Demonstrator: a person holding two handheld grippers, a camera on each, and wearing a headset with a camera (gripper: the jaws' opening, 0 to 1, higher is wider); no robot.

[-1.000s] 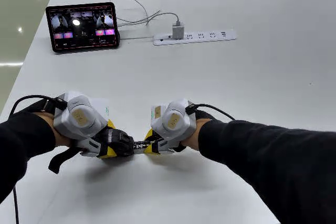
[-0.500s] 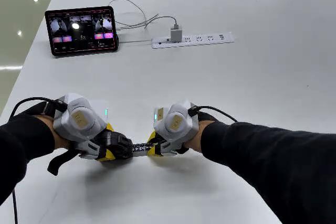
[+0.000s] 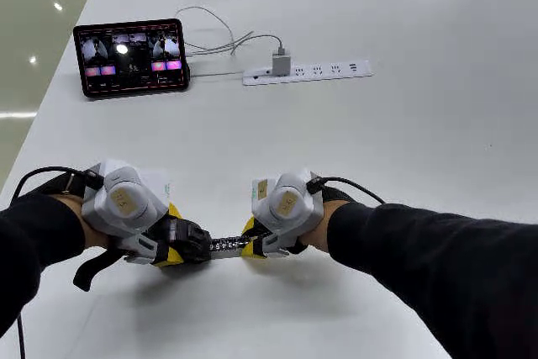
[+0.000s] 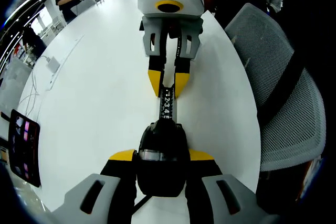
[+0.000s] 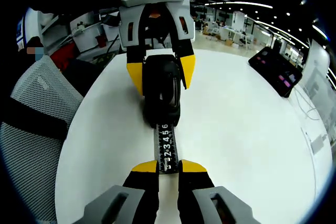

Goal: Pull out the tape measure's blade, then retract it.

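Observation:
A black tape measure case (image 4: 161, 156) sits between the yellow-tipped jaws of my left gripper (image 4: 160, 157), which is shut on it. In the head view the case (image 3: 190, 241) rests low over the white table. A short length of black blade (image 3: 224, 245) with white numbers runs from the case to my right gripper (image 3: 250, 246). That right gripper (image 5: 168, 167) is shut on the blade's end (image 5: 166, 150). In the right gripper view the case (image 5: 161, 90) lies straight ahead, held by the left gripper. The two grippers face each other, a small gap apart.
A tablet (image 3: 130, 57) with a lit screen lies at the far left of the white table (image 3: 403, 140). A white power strip (image 3: 307, 71) with a charger and cables lies behind the grippers. A mesh office chair (image 4: 278, 82) stands beside the table edge.
The right gripper has drawn away from the case to the right, so a longer stretch of blade shows between the grippers. The head camera has shifted slightly.

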